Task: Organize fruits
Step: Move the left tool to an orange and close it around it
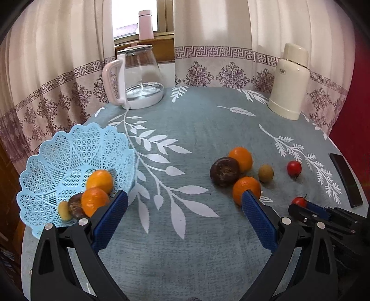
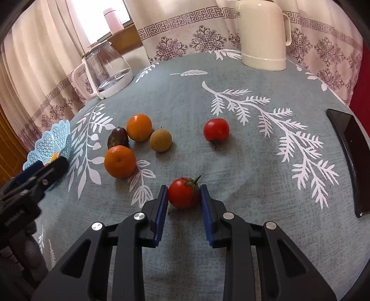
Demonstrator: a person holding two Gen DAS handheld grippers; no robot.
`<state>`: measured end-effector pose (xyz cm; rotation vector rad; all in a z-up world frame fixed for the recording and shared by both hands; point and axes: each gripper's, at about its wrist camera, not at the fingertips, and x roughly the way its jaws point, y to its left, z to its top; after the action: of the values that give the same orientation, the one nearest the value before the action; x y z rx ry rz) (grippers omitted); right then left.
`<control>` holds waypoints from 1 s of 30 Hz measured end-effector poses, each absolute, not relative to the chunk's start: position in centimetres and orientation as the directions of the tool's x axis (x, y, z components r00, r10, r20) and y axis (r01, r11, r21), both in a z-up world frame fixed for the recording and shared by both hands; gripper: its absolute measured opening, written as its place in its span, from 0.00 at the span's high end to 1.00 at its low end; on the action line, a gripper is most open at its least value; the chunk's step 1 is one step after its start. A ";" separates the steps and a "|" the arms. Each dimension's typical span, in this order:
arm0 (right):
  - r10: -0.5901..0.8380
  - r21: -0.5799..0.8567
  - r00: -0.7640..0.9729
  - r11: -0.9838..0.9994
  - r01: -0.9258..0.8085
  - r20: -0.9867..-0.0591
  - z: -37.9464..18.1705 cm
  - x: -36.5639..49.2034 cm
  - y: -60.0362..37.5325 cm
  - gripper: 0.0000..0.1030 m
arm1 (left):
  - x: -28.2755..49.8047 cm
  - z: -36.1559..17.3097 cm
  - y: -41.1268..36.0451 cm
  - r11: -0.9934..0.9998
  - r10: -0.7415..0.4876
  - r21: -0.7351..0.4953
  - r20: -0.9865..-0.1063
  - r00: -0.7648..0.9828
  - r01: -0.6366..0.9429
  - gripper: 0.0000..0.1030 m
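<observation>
While right tool (image 2: 183,193) flanks tomato (image 2: 183,193), oranges (image 2: 120,161) crowd left.

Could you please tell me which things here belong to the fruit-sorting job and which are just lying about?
Part of the job: blue basket holding some fruit; loose oranges, brown fruit, tan fruit, far tomato, near tomato between the right gripper fingers.

Lying about: glass kettle, cream flask, pink bottle, black phone.

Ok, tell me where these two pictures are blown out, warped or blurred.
Left wrist view: the window is overexposed white, and the table edge bows with fisheye distortion. Right wrist view: the window is blown out too, and the left gripper is blurred; the tomato is sharp.
</observation>
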<state>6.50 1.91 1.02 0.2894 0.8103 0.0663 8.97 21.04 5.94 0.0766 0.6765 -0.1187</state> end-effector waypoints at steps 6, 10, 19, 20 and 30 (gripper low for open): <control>0.157 0.284 0.706 0.957 0.065 -0.691 1.4 6.0 1.6 0.73 | 9.6 5.1 19.8 0.987 -0.087 0.047 -0.644 0.760 0.153 0.03; 0.132 0.272 0.716 0.959 0.083 -0.685 1.7 5.7 1.0 0.73 | 10.2 4.5 18.6 0.982 -0.108 0.043 -0.661 0.743 0.181 0.03; 0.138 0.296 0.706 0.949 0.105 -0.694 1.0 5.8 0.1 0.73 | 12.0 3.2 16.0 0.970 -0.163 0.012 -0.704 0.691 0.241 0.23; 0.138 0.295 0.706 0.950 0.103 -0.694 1.0 5.8 0.2 0.73 | 12.2 3.1 15.9 0.970 -0.169 0.004 -0.708 0.685 0.243 0.24; 0.145 0.307 0.704 0.945 0.108 -0.695 0.8 5.8 0.1 0.73 | 12.8 2.2 14.8 0.950 -0.271 -0.097 -0.729 0.628 0.297 0.43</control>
<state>5.82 0.07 0.76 0.3400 0.7932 0.0208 12.77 14.78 2.15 0.0329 0.8298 -0.3252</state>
